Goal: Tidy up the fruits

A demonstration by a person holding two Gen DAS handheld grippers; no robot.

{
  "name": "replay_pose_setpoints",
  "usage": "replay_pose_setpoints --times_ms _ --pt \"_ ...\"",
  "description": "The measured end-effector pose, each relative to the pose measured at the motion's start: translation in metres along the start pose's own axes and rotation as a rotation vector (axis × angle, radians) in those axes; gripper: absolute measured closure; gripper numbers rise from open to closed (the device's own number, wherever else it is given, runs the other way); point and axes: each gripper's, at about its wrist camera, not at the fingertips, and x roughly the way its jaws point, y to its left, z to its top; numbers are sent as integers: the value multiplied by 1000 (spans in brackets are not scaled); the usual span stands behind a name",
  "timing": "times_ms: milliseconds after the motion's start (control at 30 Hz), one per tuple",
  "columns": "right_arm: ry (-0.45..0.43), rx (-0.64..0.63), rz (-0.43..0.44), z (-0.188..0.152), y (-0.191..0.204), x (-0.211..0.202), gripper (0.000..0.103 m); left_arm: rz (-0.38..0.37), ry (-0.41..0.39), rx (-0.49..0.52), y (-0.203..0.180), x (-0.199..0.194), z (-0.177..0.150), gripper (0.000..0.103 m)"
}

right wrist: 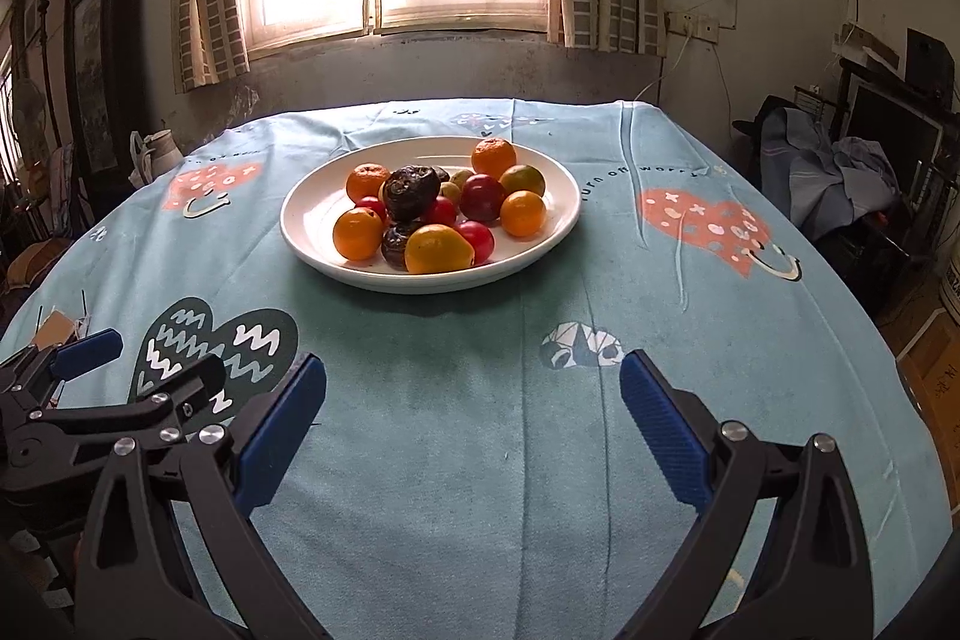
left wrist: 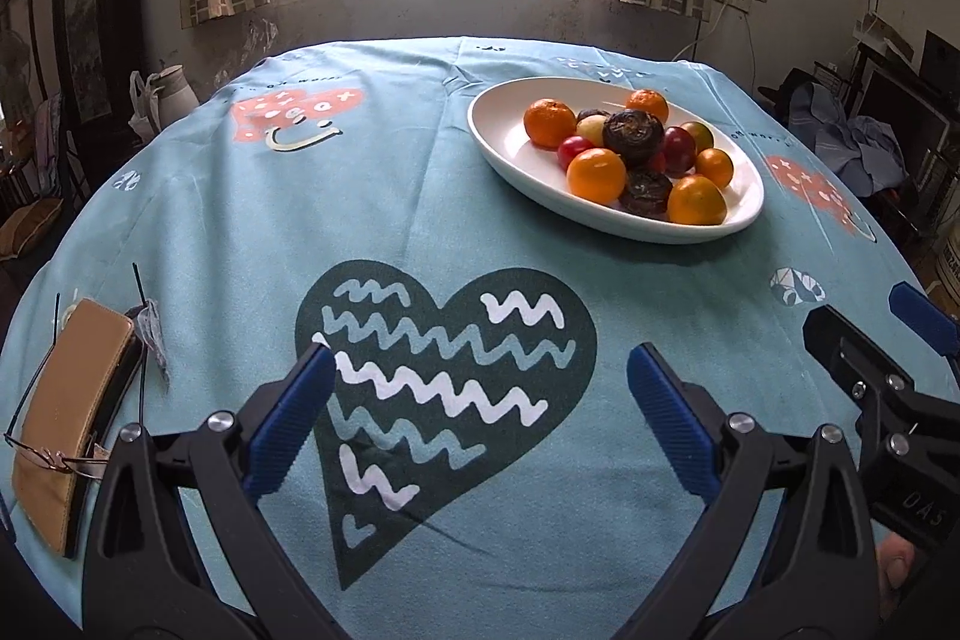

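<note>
A white oval plate [left wrist: 516,142] [right wrist: 312,220] stands on the blue tablecloth and holds several oranges [left wrist: 596,175] [right wrist: 357,233], red plums [left wrist: 679,147] [right wrist: 482,197] and dark wrinkled fruits [left wrist: 633,135] [right wrist: 410,191]. My left gripper [left wrist: 480,388] is open and empty, low over the dark heart print [left wrist: 444,382], well short of the plate. My right gripper [right wrist: 474,400] is open and empty, in front of the plate over bare cloth. Each gripper shows at the edge of the other's view: the right gripper [left wrist: 870,346], the left gripper [right wrist: 138,358].
A tan wallet [left wrist: 72,406] with glasses [left wrist: 48,454] on it lies at the table's left edge. A white jug [left wrist: 171,97] stands beyond the far left edge. Clothes and furniture [right wrist: 840,184] crowd the right side of the room. A window is behind the table.
</note>
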Motion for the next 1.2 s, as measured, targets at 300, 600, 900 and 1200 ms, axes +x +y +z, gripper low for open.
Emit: replay_pose_setpoints --times_ms 300,600,900,1200 --pt "-4 6 13 2 0 -3 4 4 17 12 -2 3 -2 3" --pt "11 16 27 1 0 -1 4 8 27 20 -2 5 1 3" --pt "21 30 48 0 -1 1 4 19 -8 37 -2 -5 7 3" --pt "20 42 61 2 -5 0 4 80 -63 76 -8 -15 9 2"
